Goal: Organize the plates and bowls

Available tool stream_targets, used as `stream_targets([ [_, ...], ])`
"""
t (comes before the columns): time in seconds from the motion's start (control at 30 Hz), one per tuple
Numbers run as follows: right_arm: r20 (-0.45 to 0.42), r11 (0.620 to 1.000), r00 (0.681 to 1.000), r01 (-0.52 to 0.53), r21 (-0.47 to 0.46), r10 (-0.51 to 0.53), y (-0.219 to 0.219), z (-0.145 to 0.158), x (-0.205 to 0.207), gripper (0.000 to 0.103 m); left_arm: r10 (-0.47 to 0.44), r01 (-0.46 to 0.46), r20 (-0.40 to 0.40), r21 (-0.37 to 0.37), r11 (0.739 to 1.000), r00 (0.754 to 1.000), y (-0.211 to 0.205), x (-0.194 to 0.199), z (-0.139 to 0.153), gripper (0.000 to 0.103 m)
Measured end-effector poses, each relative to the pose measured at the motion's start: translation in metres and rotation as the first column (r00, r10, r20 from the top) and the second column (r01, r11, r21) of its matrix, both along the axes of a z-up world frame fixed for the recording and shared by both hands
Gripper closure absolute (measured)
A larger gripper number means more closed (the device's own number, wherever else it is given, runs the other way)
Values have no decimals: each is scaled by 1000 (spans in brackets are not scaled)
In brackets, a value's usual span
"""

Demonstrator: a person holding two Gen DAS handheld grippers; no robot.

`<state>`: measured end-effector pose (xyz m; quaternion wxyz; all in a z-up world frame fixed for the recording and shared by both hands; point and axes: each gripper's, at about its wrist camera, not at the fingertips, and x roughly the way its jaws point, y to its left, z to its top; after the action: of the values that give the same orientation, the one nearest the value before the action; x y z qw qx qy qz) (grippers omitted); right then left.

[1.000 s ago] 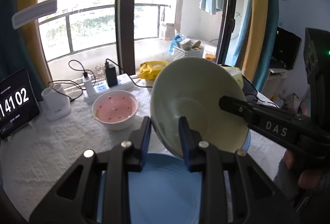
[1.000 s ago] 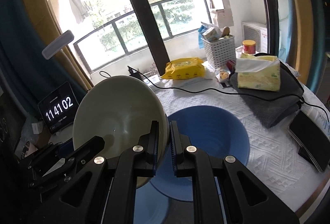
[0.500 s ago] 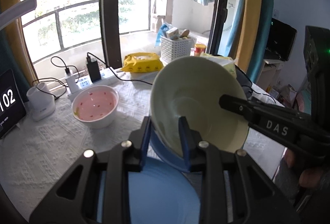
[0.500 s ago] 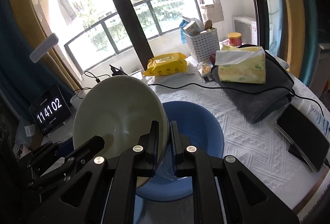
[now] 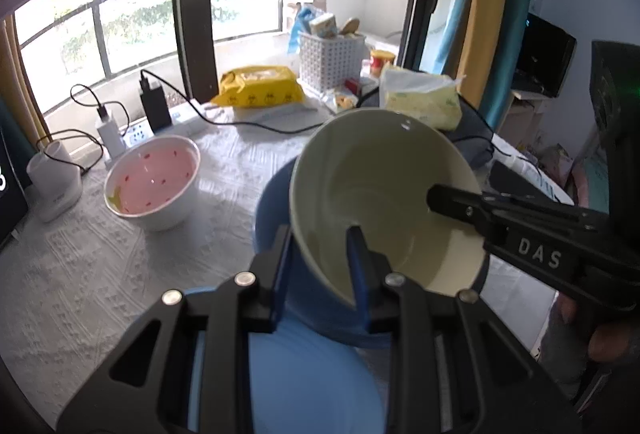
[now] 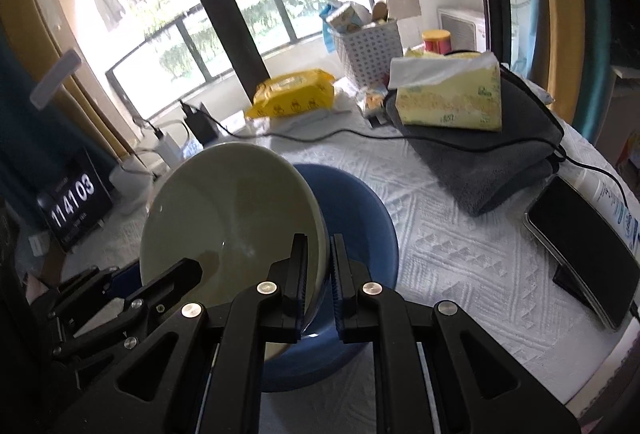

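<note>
Fingers [image 6: 316, 286] pinch cream bowl [image 6: 228, 218] rim; phone [image 6: 584, 250] right-view only.

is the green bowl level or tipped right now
Tipped: the green bowl leans over the blue bowl, its rim pinched by both grippers.

left wrist: close, angled down from left | right wrist: close, from right | shared: green bowl [image 5: 384, 202]

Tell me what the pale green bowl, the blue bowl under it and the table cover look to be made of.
Pale green bowl: probably glazed ceramic; glossy, with sharp window glints near its rim. Blue bowl: smooth and duller, ceramic or plastic, hard to tell. Table cover: white woven or quilted cloth, matte, with a raised geometric pattern.
</note>
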<state>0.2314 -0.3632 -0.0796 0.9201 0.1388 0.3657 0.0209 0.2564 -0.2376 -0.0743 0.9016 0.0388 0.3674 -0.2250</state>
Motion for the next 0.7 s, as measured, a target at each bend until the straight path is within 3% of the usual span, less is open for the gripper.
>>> stream_targets([
  [0.27,-73,1000,997,-17,-2,17,-2,-14,6,87,-13,15,-57,43,999,998,-5,4,-14,75],
  [0.7,-89,1000,996,-9,-19,8,-3,-14,7,81,-17,18,-20,45,999,1000,-4,1,-9,73],
])
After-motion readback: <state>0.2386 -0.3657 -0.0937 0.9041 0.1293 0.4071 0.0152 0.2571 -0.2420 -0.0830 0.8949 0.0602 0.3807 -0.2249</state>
